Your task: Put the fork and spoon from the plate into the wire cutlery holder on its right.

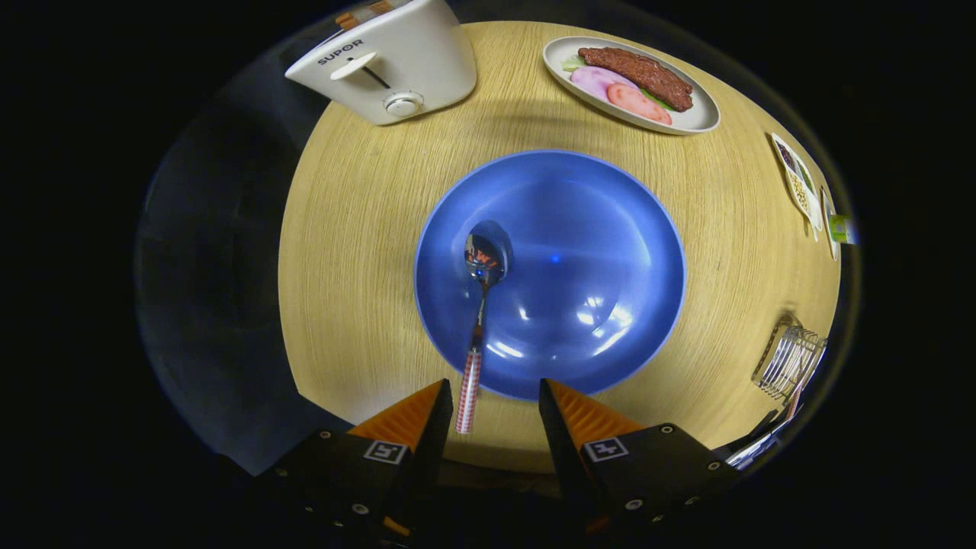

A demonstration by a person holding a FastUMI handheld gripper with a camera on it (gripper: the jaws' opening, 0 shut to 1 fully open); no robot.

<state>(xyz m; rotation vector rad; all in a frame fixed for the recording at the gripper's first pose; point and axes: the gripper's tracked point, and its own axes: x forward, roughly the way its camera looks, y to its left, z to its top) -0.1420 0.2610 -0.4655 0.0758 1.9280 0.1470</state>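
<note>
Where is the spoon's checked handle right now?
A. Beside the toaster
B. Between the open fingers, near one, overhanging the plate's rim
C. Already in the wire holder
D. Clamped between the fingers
B: the spoon has its bowl in the blue plate, its handle crossing the rim into the open gripper.

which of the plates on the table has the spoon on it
The blue plate just ahead of the open gripper holds the spoon; the white oval plate beyond it carries food.

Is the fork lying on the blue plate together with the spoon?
No, the blue plate carries just the spoon, whose checked handle reaches over the rim between the open tongs.
</note>
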